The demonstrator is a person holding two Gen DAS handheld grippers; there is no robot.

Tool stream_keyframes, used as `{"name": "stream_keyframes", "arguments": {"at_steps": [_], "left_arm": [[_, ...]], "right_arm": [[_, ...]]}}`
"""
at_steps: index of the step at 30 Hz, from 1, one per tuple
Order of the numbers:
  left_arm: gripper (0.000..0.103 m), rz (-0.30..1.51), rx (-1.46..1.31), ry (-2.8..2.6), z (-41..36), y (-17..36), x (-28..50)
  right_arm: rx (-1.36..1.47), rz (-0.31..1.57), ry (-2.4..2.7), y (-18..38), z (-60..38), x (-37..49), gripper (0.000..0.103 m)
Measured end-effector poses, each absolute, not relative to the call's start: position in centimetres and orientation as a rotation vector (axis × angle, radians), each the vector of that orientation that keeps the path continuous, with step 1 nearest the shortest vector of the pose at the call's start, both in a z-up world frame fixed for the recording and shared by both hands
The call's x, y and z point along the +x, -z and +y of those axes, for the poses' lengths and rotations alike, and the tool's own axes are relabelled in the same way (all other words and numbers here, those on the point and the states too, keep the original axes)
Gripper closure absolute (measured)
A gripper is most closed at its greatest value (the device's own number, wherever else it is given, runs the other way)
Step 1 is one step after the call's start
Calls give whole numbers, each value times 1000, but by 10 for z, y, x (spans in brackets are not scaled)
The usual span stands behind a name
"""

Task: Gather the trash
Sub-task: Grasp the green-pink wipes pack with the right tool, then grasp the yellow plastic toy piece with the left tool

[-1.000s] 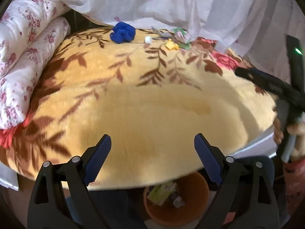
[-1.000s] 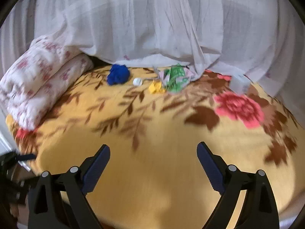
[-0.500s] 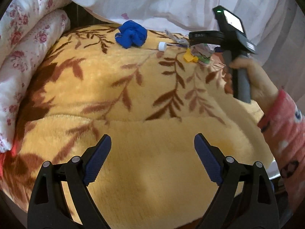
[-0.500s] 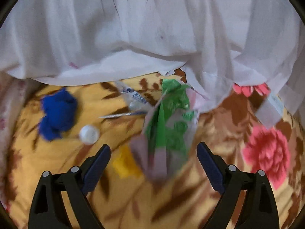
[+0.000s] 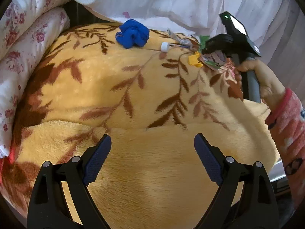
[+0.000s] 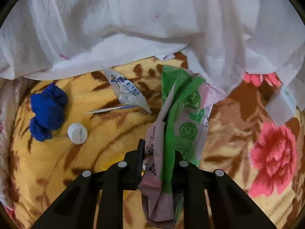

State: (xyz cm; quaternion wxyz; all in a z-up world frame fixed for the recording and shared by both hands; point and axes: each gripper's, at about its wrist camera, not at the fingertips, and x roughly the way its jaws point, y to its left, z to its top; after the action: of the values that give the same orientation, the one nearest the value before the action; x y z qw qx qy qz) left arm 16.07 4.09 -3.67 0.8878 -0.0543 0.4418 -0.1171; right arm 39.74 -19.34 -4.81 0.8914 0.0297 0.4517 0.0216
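Off to the far left of our right tool (image 6: 158, 164) sits the blue cloth bundle (image 6: 46, 114), crumpled on the yellow floral blanket (image 6: 114, 143) of the bed. Closer in on that side we have the white bottle cap (image 6: 77, 133), and ahead of it the clear plastic wrapper (image 6: 125, 93) with a thin straw-like strip (image 6: 110, 109) lying crosswise.

Dead ahead now: the green and pink wrapper (image 6: 179, 122). Its long axis runs straight out from the tool, away along the fingers toward the white sheet (image 6: 152, 28), and its near end is pinched between the pads. The jaws have just been closing and are now together on that crumpled end. We judge the lift needs only a straight pull back along that line, though the loose far flap may drag over the pile.

To the right of the tool lies a small white packet (image 6: 280, 105), half under the sheet.

Our left tool (image 5: 150, 162) hangs well back over bare blanket, jaws wide apart with nothing between them. From there the trash lies ahead and to the right, the yellow piece (image 5: 194, 60) nearest, so the right hand (image 5: 265, 80) is plainly the closer one.
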Motion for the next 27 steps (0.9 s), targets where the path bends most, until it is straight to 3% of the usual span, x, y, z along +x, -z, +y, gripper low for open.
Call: {"name": "stream_keyframes", "arguments": {"at_steps": [12, 27], "left_arm": [[17, 874, -61, 342, -9, 16, 213], [19, 978, -89, 327, -95, 53, 383]], "right_arm": [[70, 729, -133, -27, -245, 269, 85], [5, 648, -174, -37, -273, 170, 85]]}}
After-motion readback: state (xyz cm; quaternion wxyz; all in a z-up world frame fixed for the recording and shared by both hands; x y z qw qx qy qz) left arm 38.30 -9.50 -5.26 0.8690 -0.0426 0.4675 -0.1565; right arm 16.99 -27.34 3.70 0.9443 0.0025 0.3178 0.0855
